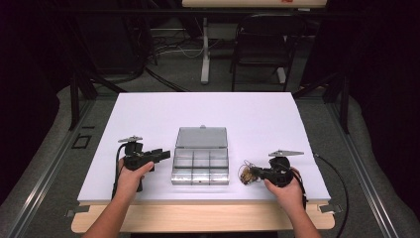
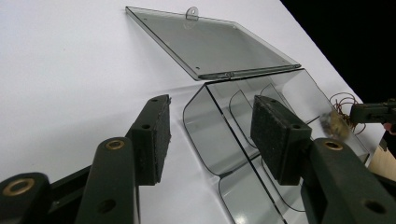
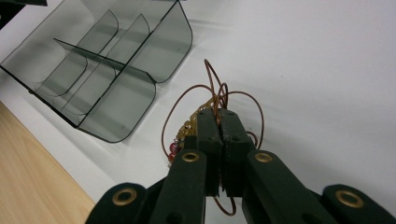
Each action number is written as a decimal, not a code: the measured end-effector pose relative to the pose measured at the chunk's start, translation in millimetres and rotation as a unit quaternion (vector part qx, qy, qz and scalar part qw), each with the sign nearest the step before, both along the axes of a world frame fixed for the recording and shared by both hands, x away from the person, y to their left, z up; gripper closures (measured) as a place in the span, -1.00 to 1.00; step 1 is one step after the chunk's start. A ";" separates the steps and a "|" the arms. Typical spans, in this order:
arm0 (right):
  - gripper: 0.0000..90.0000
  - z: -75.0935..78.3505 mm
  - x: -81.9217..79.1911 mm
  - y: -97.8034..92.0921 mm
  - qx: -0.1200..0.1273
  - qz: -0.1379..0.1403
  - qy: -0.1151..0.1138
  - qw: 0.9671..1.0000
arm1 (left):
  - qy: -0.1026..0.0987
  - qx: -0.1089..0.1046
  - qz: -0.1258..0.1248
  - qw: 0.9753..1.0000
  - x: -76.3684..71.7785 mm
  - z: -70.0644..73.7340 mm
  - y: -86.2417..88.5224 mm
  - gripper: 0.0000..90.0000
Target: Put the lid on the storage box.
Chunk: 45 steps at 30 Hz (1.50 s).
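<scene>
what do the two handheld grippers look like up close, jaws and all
Both the left gripper and the right gripper are black, each with a grey three-cornered plate on top and a black cable trailing back. In the gripper views the jaws are flat black bars with brass-coloured pivot rings and dark, rough rectangular pads. The forearms are bare, without sleeves.

Smoky grey organizer box [image 1: 200, 164], copper-brown wire bundle [image 3: 212, 100], white table [image 1: 257, 119].

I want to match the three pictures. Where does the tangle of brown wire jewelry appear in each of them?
High view: the wire jewelry lies lower right of centre, at the tip of the right claw.
Left gripper view: it is at the far right edge, beyond the box.
Right gripper view: it is at the centre, pinched between the jaws.
Shared landmark: the clear compartment box, open, beside the jewelry.
</scene>
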State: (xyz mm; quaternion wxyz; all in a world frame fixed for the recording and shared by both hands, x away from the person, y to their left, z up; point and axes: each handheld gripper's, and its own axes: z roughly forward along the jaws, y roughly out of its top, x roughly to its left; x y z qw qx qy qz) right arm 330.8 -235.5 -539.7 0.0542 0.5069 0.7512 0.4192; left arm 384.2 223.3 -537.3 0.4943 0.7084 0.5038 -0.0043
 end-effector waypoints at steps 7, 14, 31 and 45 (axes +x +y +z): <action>0.98 4.6 -2.0 2.4 0.003 0.006 -0.010 1.000 | 0.000 0.000 0.000 1.000 0.6 0.1 1.8 0.06; 0.98 9.5 -5.1 5.9 0.004 0.010 -0.022 1.000 | -0.003 -0.001 0.003 1.000 0.9 0.8 3.8 0.06; 0.98 21.3 -11.1 10.8 0.011 0.020 -0.054 0.998 | -0.004 -0.002 0.008 1.000 0.8 1.3 6.7 0.06; 0.98 29.2 -12.6 13.0 0.017 0.023 -0.065 0.997 | -0.003 0.000 0.010 1.000 1.2 0.7 8.1 0.07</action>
